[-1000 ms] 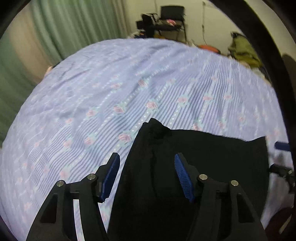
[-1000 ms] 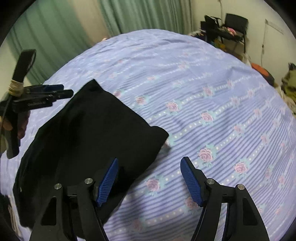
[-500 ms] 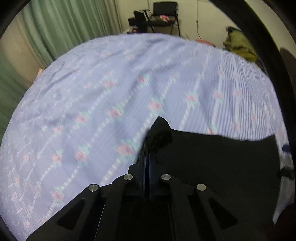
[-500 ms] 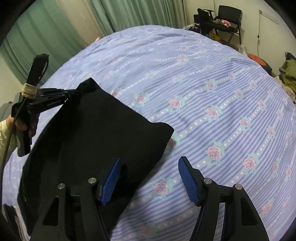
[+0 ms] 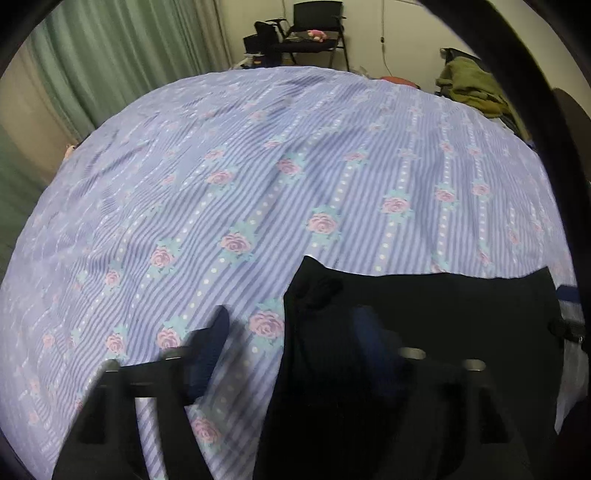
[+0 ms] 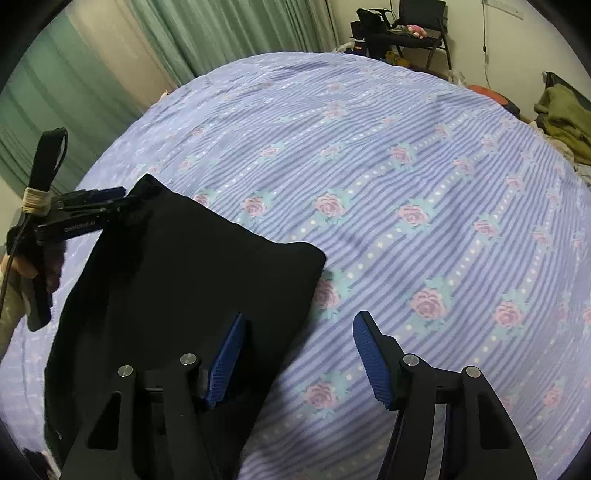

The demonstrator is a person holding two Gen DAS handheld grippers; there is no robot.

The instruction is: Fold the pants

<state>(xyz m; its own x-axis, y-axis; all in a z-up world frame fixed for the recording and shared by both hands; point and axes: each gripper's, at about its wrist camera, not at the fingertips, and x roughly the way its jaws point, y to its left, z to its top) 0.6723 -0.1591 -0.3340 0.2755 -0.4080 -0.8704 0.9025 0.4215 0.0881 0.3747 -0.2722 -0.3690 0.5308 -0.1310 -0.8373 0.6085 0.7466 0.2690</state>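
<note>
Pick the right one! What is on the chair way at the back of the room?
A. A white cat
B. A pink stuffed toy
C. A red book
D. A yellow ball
B: a small pink stuffed toy lies on the seat of the black chair by the far wall, beyond the striped, rose-patterned bedsheet.

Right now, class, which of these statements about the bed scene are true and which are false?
1. The black pants lie on a striped bedsheet with roses. True.
2. The right gripper is shut on the pants. False: its jaws stand open, one finger over the pants and the other over the bedsheet.
3. The curtains are red. False: they are green.
4. A black chair stands by the far wall. True.
</note>
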